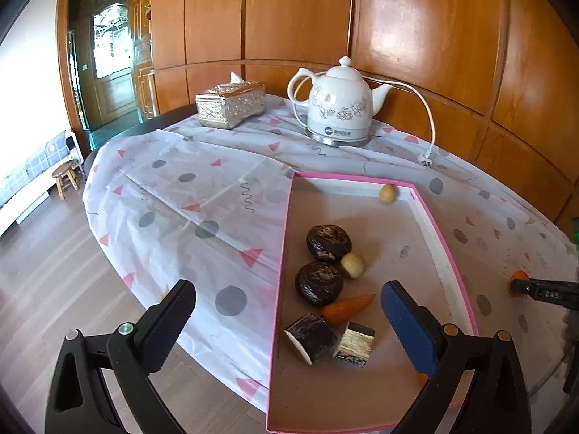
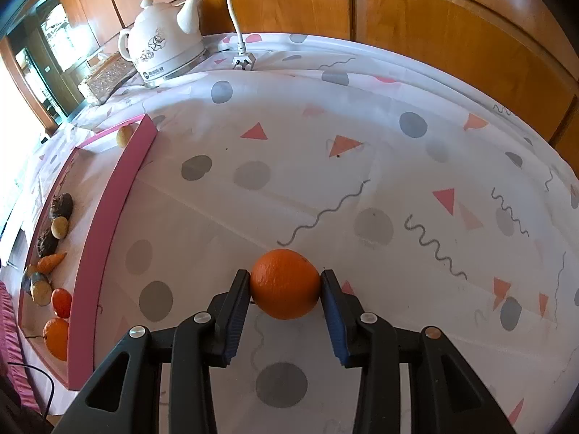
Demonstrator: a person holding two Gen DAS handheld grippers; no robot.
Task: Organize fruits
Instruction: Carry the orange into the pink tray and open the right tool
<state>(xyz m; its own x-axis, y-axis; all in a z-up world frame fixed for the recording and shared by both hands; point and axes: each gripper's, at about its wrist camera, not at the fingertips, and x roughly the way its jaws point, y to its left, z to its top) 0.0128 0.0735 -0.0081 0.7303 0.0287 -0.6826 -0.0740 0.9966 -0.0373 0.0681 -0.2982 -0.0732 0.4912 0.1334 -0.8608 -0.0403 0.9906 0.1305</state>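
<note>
Right gripper [image 2: 285, 284] fingers pinch orange [image 2: 285, 282] on tablecloth [image 2: 362, 199], right of pink tray [image 2: 108, 224]. Left gripper [image 1: 287, 298] fingers spread wide, empty, over tray's near end.

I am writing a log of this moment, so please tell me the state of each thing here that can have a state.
Left gripper: open, holding nothing, above the pink box.
Right gripper: shut on orange.
Orange: gripped, outside the box.
Pink box: open, holds produce.
Kettle: upright on its base, lid on.
Plug: unplugged, lying on the tablecloth.
Tissue box: tissue sticking out.
</note>
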